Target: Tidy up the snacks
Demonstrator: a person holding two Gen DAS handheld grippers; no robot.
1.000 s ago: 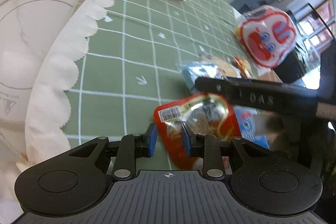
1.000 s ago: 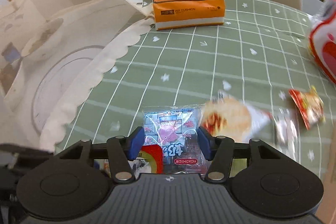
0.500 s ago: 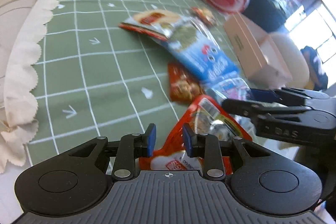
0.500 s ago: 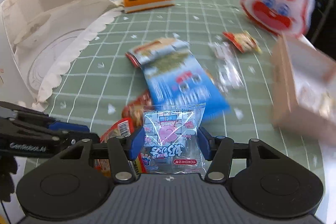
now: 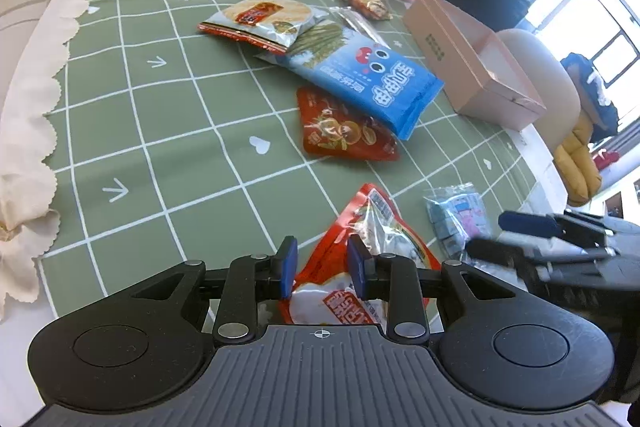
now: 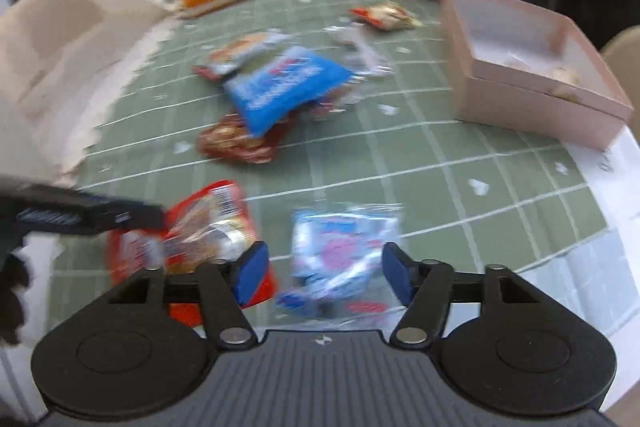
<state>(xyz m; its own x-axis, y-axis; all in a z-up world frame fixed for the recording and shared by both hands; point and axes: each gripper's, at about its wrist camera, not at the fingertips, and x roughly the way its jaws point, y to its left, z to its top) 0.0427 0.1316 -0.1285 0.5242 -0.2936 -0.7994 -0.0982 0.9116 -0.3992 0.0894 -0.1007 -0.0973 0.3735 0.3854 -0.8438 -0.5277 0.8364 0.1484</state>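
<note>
Crinkly foil and thin plastic film — this is what the snacks are made of, so I judge them light, soft and rather slippery. The left tongs [image 5: 322, 269] are closed on the red snack pouch [image 5: 362, 259], holding it near its lower half, with the top corner sticking up free. The pouch looks puffed with air, so a hard squeeze could crush what is inside; the flat sealed edge seems a safer place to hold.

The right tongs [image 6: 322, 277] have just been opening. The small clear candy packet [image 6: 342, 247] lies between the 2 blue pads [image 6: 252, 273], but they do not press on it, and it appears to rest on the green checked tabletop [image 6: 440, 179] near the front edge. It is floppy, so a grip across the middle should work best.

Other packets — a blue bag [image 5: 368, 79] and a red flat sachet [image 5: 344, 131] — lie further on the tabletop, the blue one partly over the red. The pink cardboard box [image 5: 472, 63] stands open at the right, probably the place for them.
</note>
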